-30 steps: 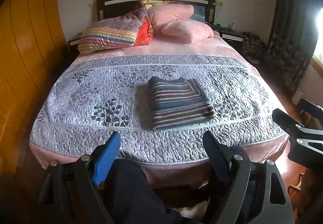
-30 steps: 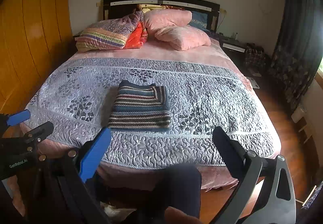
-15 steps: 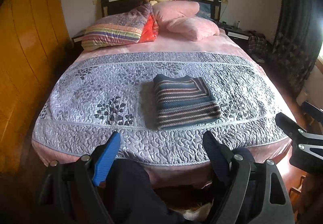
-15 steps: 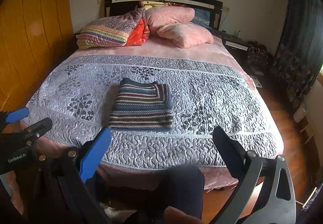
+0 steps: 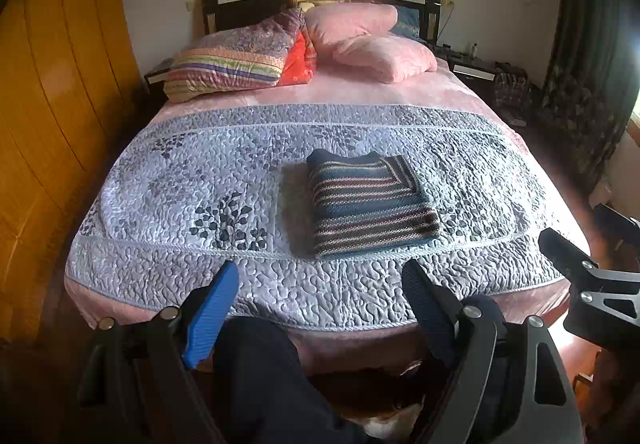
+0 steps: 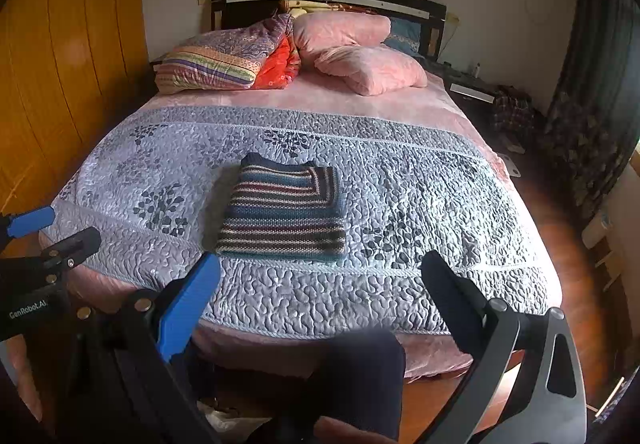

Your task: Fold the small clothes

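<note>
while both grippers hang off the foot of the bed, well back from the cloth, left gripper (image 5: 320,296) & right gripper (image 6: 320,284) jaws spread wide, empty. striped knit sweater (image 5: 368,205) folded into a neat rectangle, flat on bumpy grey quilt (image 5: 168,203).

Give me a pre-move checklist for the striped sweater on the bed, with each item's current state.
1. striped sweater folded into a compact rectangle: ok.
2. Sweater lying flat on the grey quilt: ok.
3. left gripper open and empty: ok.
4. right gripper open and empty: ok.
5. Both grippers clear of the sweater: ok.
6. Underside layers even: cannot tell.
</note>
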`<state>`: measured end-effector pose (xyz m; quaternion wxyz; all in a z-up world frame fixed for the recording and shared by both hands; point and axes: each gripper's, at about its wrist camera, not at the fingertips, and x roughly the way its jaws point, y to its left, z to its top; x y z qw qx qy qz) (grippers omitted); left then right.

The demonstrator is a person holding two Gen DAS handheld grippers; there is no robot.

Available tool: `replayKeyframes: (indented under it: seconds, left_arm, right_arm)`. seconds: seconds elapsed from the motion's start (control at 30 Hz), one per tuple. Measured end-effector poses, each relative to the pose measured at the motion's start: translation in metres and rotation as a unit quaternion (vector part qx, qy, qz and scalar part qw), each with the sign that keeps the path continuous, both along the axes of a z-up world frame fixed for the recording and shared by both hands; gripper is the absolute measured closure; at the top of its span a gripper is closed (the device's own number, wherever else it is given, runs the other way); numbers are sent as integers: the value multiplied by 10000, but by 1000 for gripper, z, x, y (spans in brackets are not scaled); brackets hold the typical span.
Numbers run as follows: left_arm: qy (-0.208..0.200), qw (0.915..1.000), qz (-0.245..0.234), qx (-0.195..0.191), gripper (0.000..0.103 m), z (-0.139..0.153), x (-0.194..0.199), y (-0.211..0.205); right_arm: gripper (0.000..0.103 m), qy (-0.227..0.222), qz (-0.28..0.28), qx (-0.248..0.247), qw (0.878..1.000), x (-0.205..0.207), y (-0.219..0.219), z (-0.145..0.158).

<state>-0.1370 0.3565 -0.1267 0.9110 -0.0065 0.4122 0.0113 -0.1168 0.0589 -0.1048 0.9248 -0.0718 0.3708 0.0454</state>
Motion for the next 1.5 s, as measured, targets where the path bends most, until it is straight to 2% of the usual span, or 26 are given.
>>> replayKeyframes:
  seconds: [0.9,1.5]
  left_arm:
    - [-85,10000,34,26,19,6,2,3]
    - [-85,10000,32,12,19,4,1,3]
  right_arm:
    - [3,-196,65,70,9998,-1,4,5]
    - [3,-156,62,59,9998,2,6,0]
